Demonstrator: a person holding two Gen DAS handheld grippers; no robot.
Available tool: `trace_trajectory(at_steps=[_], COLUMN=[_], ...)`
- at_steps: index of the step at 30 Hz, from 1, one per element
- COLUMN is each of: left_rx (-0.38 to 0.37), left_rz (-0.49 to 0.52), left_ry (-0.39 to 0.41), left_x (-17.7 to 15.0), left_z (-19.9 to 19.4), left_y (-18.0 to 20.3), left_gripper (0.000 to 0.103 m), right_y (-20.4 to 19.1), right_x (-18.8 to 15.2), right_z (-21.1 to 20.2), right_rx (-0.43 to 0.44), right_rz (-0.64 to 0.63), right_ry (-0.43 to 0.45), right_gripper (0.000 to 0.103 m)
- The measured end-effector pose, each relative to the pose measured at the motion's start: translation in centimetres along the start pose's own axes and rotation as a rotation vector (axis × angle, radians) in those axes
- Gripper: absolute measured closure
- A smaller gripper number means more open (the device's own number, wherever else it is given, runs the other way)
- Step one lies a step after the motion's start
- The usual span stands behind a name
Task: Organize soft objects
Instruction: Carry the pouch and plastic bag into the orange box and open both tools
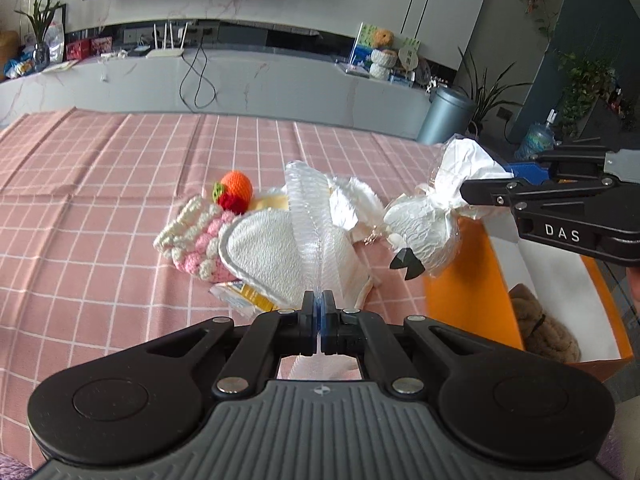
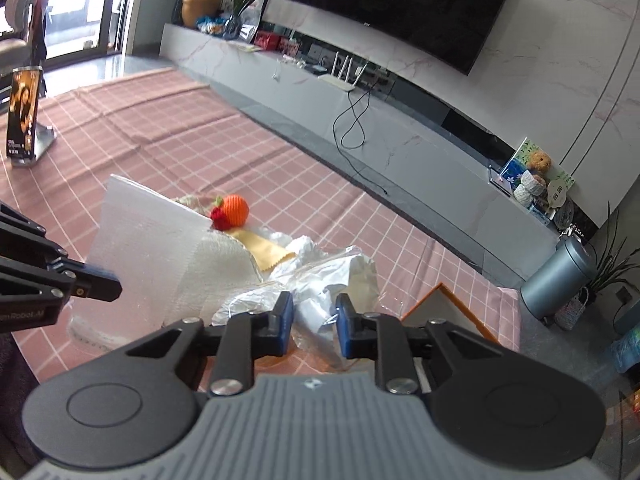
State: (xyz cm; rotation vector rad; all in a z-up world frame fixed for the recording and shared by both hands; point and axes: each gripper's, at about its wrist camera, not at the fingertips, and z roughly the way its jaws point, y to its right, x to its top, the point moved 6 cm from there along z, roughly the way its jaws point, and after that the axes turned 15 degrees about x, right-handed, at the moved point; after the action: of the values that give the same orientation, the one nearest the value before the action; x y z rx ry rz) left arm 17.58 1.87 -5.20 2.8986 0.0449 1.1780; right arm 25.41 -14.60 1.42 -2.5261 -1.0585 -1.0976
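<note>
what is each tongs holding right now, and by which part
Left tongs: bubble wrap sheet, pinched at its near edge. Right tongs: crumpled white plastic bag, gripped at one bunched end.

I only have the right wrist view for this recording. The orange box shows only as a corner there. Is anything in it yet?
Observer: Yes. The left wrist view looks into the orange box, and a brown plush toy lies inside.
Reviewer: Is the left hand-held gripper actually gripping that clear sheet?
Observer: Yes, its jaws are shut on the lower edge of the clear ribbed sheet.
Reviewer: The sheet hides what sits beside the orange knitted ball. What is it?
Observer: A pink and white crocheted piece lies on the cloth, with the ball against its far end.
</note>
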Motion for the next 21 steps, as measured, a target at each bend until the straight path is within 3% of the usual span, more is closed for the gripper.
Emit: trace_trajectory(at_steps=[12,21], left_rx=[-0.053,-0.118], left_rz=[0.067,0.163], left_ry=[0.135,0.201], left_x=[2.8,4.3], left_z=[-4.3,-5.5], left_y=[3.5,8.5], left_gripper=[0.102,0.102], right_y=[1.7,4.5], right_x=[-0.8,-4.7], right_z=[-7.7,-11.1], right_rx=[-0.125,-0.217], right_rz=[0.045,0.122], right_ry=[0.097,0.061], right_gripper=[0.082,0.082])
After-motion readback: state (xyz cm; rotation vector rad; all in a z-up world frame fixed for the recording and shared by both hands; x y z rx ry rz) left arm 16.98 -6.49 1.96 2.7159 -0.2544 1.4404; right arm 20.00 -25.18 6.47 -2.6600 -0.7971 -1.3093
